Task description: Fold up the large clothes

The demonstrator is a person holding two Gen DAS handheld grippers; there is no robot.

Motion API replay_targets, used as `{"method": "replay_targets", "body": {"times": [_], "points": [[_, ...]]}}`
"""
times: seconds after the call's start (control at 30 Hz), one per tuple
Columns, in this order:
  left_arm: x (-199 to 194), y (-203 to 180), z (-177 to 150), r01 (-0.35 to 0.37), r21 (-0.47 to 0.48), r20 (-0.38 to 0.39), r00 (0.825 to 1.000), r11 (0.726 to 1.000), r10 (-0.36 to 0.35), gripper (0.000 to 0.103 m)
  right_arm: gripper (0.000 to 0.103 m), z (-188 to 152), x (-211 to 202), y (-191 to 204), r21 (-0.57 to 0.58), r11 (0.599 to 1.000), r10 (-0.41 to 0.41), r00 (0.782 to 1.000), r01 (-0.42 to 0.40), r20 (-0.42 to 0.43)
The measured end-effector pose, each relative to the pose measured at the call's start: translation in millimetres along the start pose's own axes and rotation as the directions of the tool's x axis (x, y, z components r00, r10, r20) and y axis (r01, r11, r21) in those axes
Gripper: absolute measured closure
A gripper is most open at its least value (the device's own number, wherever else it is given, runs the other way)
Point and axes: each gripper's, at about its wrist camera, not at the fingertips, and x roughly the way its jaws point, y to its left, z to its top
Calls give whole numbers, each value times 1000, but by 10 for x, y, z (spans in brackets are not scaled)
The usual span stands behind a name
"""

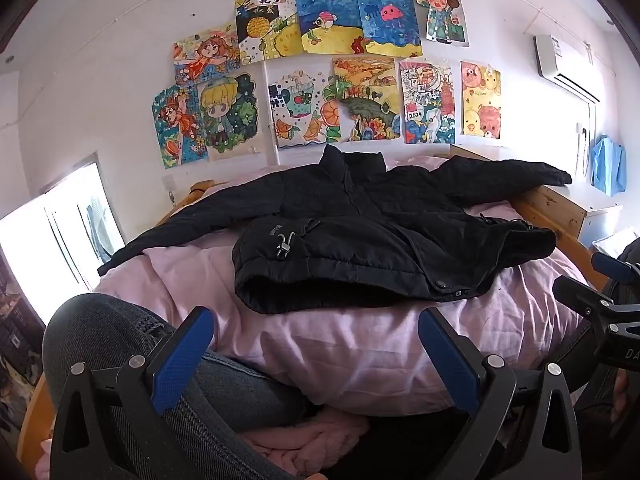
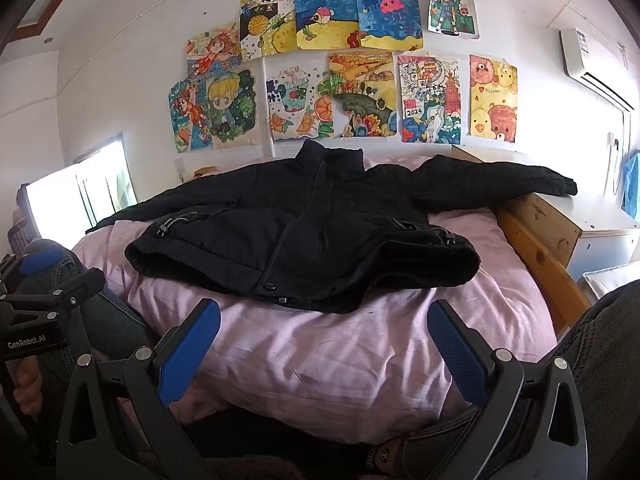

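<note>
The jaws of the left gripper (image 1: 316, 354) stand wide apart with nothing between the blue pads, only pink bedding showing in the gap. In the left wrist view the black padded zip-front jacket (image 1: 360, 232) lies ahead of and above the jaws, front side up on the pink-sheeted bed (image 1: 340, 344), well apart from the pads. Its collar points away toward the wall of drawings, its hem faces the jaws; the spread sleeves run left to right across the bed, and that is its long axis. The hem's left corner sits nearest this gripper.

In the right wrist view the right gripper (image 2: 324, 350) is likewise spread wide and empty. The jacket lies ahead, hem toward the jaws, collar away. The right sleeve reaches out over the wooden bed frame (image 2: 536, 236), so this hand is probably the nearer one for folding that sleeve inward.
</note>
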Motion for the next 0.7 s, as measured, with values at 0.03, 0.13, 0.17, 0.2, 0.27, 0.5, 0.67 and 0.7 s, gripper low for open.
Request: {"method": "replay_targets", "body": {"times": [0.03, 0.13, 0.17, 0.2, 0.27, 0.5, 0.67, 0.7], "points": [[0, 0, 0, 1, 1, 2, 1000, 1000, -1, 0, 1, 0, 0, -3, 0, 1000, -1, 1000, 1, 0], [2, 4, -1, 0, 1, 4, 1000, 1000, 0, 0, 1, -2, 0, -10, 0, 1000, 0, 1000, 0, 0], [4, 6, 0, -1, -1, 5, 1000, 1000, 1, 0, 1, -2, 1, -13, 0, 1000, 0, 1000, 0, 0], [5, 7, 0, -2, -2, 5, 1000, 1000, 2, 0, 1, -2, 3, -16, 0, 1000, 0, 1000, 0, 1], [2, -16, 36, -2, -2, 7, 1000, 1000, 2, 0, 1, 15, -16, 37, 0, 1000, 0, 1000, 0, 1], [-47, 37, 35, -7, -8, 9, 1000, 1000, 7, 0, 1, 13, -17, 31, 0, 1000, 0, 1000, 0, 3], [-81, 75, 78, -7, -8, 11, 1000, 1000, 7, 0, 1, 14, -17, 33, 0, 1000, 0, 1000, 0, 3], [-86, 76, 88, -7, -8, 10, 1000, 1000, 7, 0, 1, 14, -18, 34, 0, 1000, 0, 1000, 0, 3]]}}
